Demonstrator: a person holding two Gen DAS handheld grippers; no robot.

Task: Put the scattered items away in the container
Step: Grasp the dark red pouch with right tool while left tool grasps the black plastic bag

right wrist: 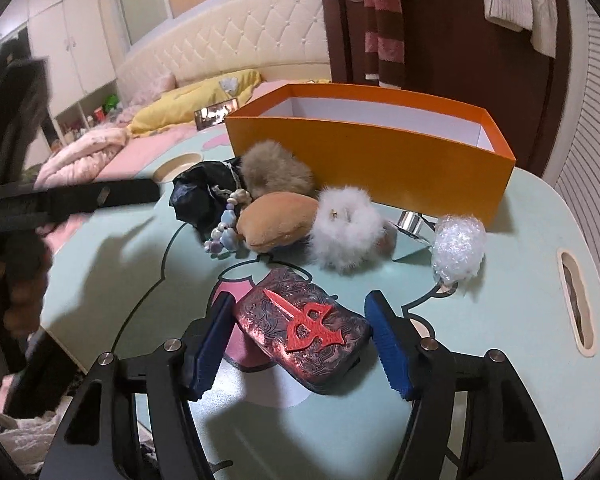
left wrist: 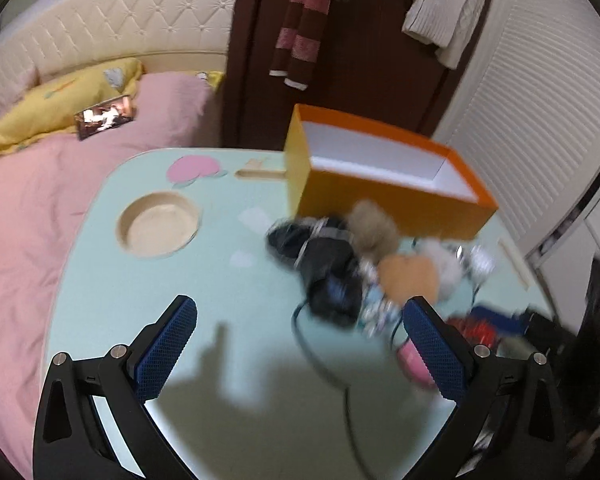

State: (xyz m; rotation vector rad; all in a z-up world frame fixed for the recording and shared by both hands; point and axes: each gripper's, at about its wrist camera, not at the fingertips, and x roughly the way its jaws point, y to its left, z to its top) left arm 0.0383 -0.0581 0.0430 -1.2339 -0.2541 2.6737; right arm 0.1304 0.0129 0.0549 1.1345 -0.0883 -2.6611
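An open orange box (right wrist: pixel 372 152) (left wrist: pixel 384 196) stands at the far side of a pale green table (right wrist: pixel 140 264) (left wrist: pixel 228 304). In front of it lie a black bundle (right wrist: pixel 200 196) (left wrist: pixel 324 264), a bead string (right wrist: pixel 224 228), a brown pompom (right wrist: pixel 276 172), a tan plush (right wrist: pixel 276 220), a white pompom (right wrist: pixel 348 228) and a shiny white ball (right wrist: pixel 458 248). My right gripper (right wrist: pixel 300 344) is open, its fingers on either side of a dark red case with a red emblem (right wrist: pixel 304 328). My left gripper (left wrist: pixel 300 348) is open and empty above the table, near the blurred pile.
A round recessed cup holder (left wrist: pixel 158 224) sits at the table's left. A handle slot (right wrist: pixel 576 304) is cut near the right edge. A bed with pink cover (left wrist: pixel 40 208) lies to the left. A dark door (left wrist: pixel 340 40) and slatted doors (left wrist: pixel 540 100) stand behind.
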